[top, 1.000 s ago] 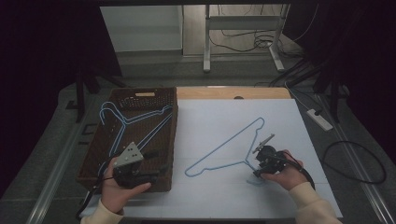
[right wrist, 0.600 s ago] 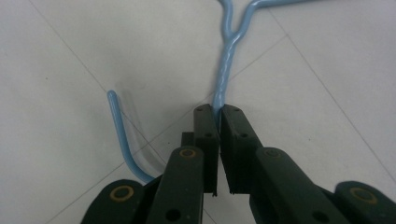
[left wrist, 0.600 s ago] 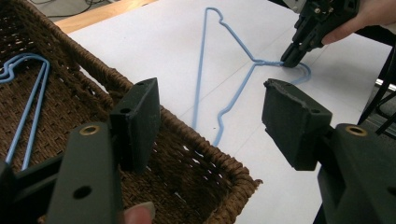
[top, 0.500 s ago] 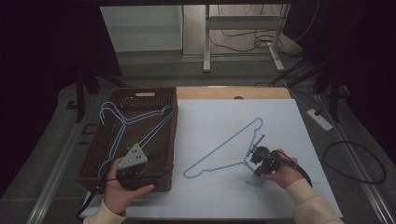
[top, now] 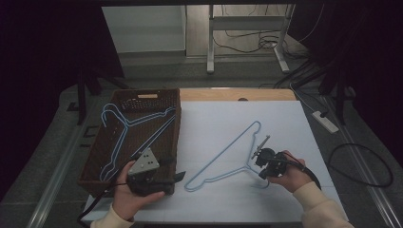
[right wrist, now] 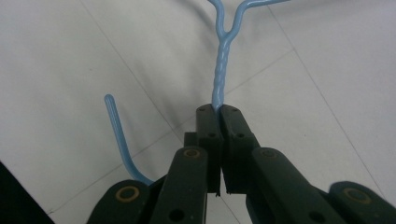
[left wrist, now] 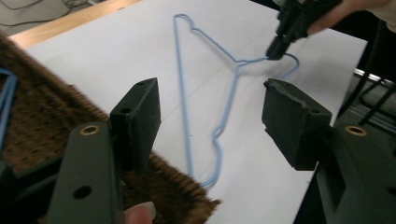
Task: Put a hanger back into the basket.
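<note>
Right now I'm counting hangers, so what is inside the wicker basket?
The wicker basket holds blue wire hangers, at least two, overlapping. The left gripper and hand cover its near corner.

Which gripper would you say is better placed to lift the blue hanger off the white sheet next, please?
Right. The right gripper is shut on the blue hanger at its twisted neck, while the left gripper hangs open over the wicker basket corner, apart from it.
</note>
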The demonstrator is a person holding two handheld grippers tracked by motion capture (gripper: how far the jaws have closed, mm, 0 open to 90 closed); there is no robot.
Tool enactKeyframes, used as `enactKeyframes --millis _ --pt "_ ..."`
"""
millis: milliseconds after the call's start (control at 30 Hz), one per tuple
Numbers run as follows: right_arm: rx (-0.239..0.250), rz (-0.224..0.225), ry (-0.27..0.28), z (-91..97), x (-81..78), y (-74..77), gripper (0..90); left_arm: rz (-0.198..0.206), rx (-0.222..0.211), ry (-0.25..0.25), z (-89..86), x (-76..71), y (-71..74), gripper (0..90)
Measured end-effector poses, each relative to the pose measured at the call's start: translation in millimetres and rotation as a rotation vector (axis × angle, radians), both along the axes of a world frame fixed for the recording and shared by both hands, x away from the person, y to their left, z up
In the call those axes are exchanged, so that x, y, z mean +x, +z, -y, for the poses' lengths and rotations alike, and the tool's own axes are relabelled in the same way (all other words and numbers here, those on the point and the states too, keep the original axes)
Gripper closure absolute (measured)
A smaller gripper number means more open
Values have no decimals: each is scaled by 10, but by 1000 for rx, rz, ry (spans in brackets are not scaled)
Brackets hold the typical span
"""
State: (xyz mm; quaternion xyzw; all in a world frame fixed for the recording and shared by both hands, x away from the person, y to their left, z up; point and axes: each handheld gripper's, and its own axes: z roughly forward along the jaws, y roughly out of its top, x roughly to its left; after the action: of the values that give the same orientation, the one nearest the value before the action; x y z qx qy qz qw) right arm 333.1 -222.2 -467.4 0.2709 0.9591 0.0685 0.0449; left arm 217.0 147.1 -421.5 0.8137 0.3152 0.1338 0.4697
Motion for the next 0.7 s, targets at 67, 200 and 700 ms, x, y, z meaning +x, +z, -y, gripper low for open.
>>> enactKeyframes --millis 67,200,700 --pt "9 -2 2 -4 1 8 877 -1 5 -9 28 -3 -4 369" --pt "26 -7 5 -13 1 39 876 -25 13 -33 134 31 -45 369" --pt "39 -8 1 7 -2 37 876 -27 78 -118 538 44 -67 365"
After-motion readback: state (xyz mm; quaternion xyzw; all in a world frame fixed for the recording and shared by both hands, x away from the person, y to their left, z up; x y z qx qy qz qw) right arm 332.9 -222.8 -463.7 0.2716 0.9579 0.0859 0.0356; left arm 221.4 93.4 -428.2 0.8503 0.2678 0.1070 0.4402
